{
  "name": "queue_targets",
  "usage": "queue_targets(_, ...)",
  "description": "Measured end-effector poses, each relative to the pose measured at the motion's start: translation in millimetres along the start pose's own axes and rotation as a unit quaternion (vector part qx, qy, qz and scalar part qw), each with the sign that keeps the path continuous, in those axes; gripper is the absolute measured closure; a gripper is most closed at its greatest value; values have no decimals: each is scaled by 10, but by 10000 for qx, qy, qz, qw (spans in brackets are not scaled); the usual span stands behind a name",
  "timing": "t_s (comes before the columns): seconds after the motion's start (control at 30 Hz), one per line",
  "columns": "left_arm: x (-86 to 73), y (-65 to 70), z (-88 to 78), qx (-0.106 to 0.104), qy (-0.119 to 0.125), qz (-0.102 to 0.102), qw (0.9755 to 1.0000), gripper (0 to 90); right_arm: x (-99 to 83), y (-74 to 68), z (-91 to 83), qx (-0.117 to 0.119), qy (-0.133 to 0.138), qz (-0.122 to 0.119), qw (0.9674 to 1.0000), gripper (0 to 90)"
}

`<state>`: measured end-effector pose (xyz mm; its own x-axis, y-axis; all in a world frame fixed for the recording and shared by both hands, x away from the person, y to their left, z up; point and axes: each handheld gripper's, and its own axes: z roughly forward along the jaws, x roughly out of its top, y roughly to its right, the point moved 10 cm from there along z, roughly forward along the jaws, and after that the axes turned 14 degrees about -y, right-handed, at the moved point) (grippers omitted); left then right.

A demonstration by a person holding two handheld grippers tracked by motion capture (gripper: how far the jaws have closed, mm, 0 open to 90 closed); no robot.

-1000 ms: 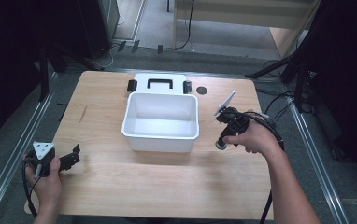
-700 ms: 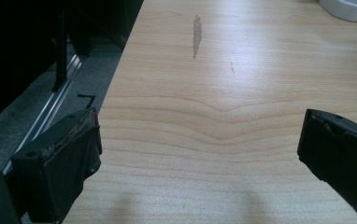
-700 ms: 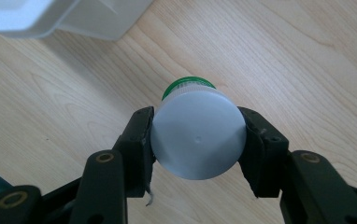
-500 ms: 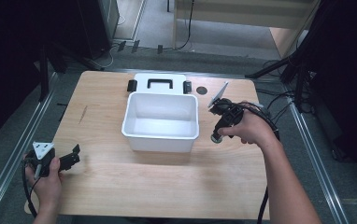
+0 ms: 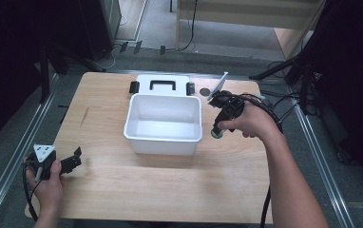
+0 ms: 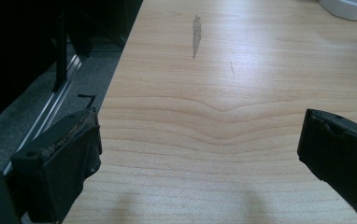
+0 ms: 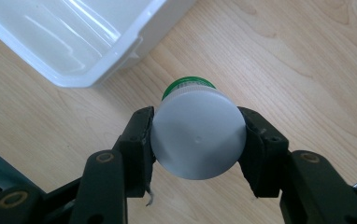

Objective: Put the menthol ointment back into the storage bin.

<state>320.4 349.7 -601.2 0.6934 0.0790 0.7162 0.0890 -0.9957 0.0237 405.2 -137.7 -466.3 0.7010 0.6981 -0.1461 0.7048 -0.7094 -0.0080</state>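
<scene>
Beside the bin (image 5: 164,137), right gripper (image 5: 216,133) lifted its bottle (image 7: 197,135), seemingly closer.

The worktop (image 5: 122,190) is pale, matt grained wood, the white bin (image 5: 164,124) glossy smooth plastic, the bottle (image 7: 197,135) has a matt grey plastic cap, and the right hand-held gripper (image 7: 197,149) is matt black.

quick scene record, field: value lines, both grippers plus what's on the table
right gripper: shut on jar
jar: white cap, green band below, held above the table beside the bin
bin: white, open, nothing in it
lid: white, black handle, flat behind the bin
left gripper: open, holds nothing, over bare wood
table: light wood
</scene>
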Motion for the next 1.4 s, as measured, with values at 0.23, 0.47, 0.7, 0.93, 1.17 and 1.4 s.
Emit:
queue_targets(0.23,2,1,-3,-23,12,19,10000,4,56,-36,-93,-16,-29,-81,10000,514)
queue_targets(0.47,6,7,-10,-36,51,33,10000,4,104,-89,-210,-31,-9,-192,9998,514)
queue_targets(0.7,5,10,-5,-19,39,35,10000,4,164,-145,-343,-88,7,-293,9995,515)
queue_targets(0.93,6,12,-5,-28,40,46,10000,4,227,-187,-407,-142,-14,-344,9993,514)
queue_targets(1.17,6,13,-6,-31,44,46,10000,4,301,-272,-494,-163,27,-463,9988,514)
queue_targets(1.4,7,14,-5,-24,46,49,10000,4,386,-357,-535,-199,35,-558,9982,515)
